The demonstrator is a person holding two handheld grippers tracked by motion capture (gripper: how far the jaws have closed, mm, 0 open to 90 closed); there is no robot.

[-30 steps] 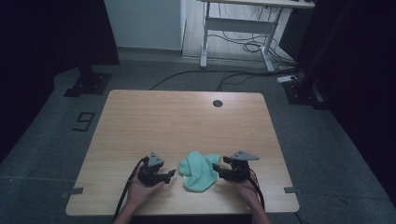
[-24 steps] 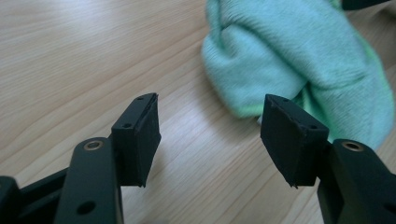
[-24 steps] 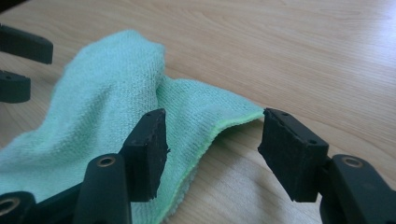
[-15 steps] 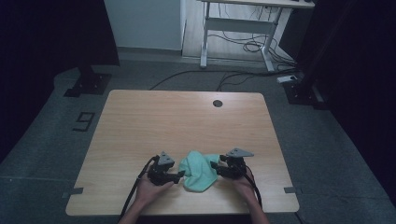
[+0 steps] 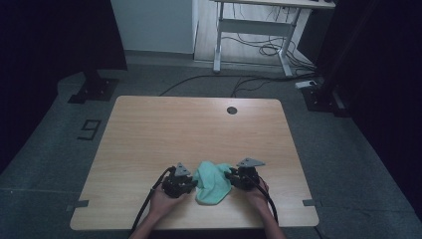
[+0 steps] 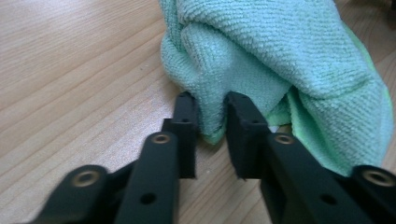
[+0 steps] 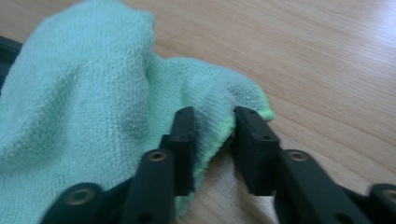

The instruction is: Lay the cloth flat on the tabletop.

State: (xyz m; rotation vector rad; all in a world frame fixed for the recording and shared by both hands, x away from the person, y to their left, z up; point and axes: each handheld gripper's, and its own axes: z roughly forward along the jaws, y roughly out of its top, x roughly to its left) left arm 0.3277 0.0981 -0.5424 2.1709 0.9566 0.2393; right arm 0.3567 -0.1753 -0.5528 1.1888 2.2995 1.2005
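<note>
A crumpled mint-green cloth (image 5: 211, 181) lies near the front edge of the wooden table (image 5: 199, 129), between my two grippers. My left gripper (image 5: 194, 183) is at the cloth's left side. Its jaws have just been closing and now pinch a raised fold of the cloth (image 6: 261, 56), with my left gripper (image 6: 212, 105) low over the wood. My right gripper (image 5: 229, 175) is at the cloth's right side. Its jaws have also just been closing, and the cloth's thin edge (image 7: 84, 93) sits squeezed between the tips of my right gripper (image 7: 215, 119).
A dark round grommet hole (image 5: 231, 110) sits near the table's far edge. The front edge runs just below the person's hands. Behind the table stand a white desk frame (image 5: 249, 30) and floor cables (image 5: 259, 79). A taped "9" (image 5: 88, 129) marks the floor at left.
The left gripper slid right up against the cloth. Both pairs of jaws narrowed onto the cloth's edges. The right hand stayed about where it was.
</note>
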